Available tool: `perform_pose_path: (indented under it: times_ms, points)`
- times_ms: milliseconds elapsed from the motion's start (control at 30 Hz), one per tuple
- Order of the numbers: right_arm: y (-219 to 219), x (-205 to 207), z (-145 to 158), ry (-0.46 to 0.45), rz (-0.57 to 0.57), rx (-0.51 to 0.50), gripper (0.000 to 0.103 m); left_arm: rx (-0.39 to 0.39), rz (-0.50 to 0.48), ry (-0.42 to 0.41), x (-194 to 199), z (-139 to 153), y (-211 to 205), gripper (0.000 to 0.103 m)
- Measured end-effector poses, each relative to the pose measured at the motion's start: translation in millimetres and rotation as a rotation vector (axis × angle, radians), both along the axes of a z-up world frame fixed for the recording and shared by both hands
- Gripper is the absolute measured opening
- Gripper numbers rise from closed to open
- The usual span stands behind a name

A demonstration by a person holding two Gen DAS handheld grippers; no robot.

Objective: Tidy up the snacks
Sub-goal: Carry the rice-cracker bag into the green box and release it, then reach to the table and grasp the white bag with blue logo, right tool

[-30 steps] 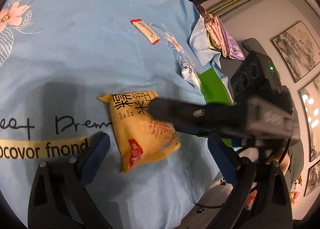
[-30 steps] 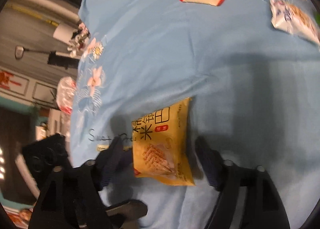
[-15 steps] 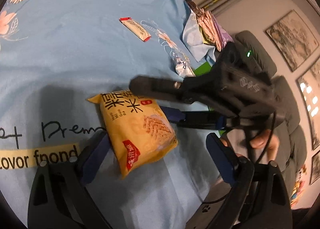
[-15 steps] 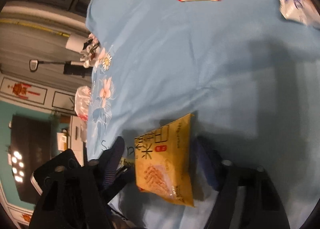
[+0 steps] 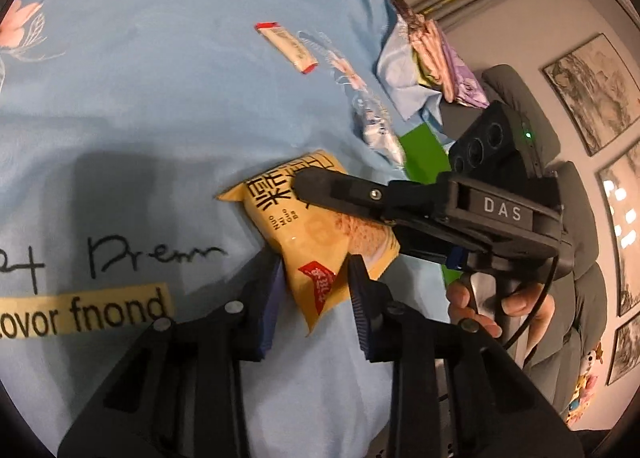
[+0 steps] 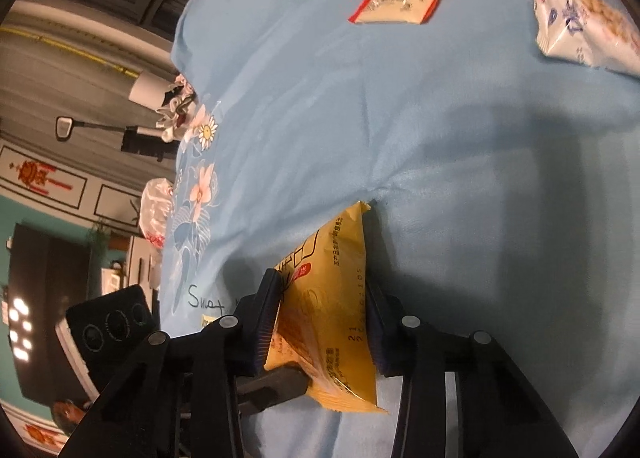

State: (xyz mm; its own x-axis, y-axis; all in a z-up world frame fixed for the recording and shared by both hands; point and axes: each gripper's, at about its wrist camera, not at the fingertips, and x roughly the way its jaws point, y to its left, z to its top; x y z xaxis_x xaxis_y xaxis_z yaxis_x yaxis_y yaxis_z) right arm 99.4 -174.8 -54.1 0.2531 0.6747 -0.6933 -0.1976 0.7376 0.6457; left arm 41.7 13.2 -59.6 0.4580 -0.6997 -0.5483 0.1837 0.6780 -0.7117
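Both grippers grasp one yellow foil snack packet [image 5: 316,242].
Left gripper [image 5: 314,290] and right gripper [image 6: 322,310] jaws, just closing, clench it from opposite ends above the blue flowered cloth [image 5: 160,98] on the bench.

Both my wrist views: dim, warm indoor light. Broad soft shadows fall across the blue tablecloth [image 5: 168,106]. Strong fisheye bending and black vignette at edges; ceiling lights [image 5: 622,214] glare, slight blur throughout.

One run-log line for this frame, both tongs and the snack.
left tongs: closing on yellow snack packet, near corner | right tongs: closing on same packet, opposite end | packet: on blue cloth
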Motion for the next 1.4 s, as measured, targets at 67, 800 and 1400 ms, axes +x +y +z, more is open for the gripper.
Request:
perform_pose_path:
  times_ms: [67,800,1400]
  points:
    - [-4,-2,7,-0.022,-0.005,-0.001,0.041,-0.010,-0.007,-0.016,3,4,-6,0.031]
    - [-231,-55,106,-0.274,-0.398,0.039,0.041,0.006,-0.372,-0.214,54,100,-224,0.026]
    - [-328,-72,102,-0.267,-0.629,-0.070,0.098,-0.010,-0.374,-0.223,68,95,-300,0.102]
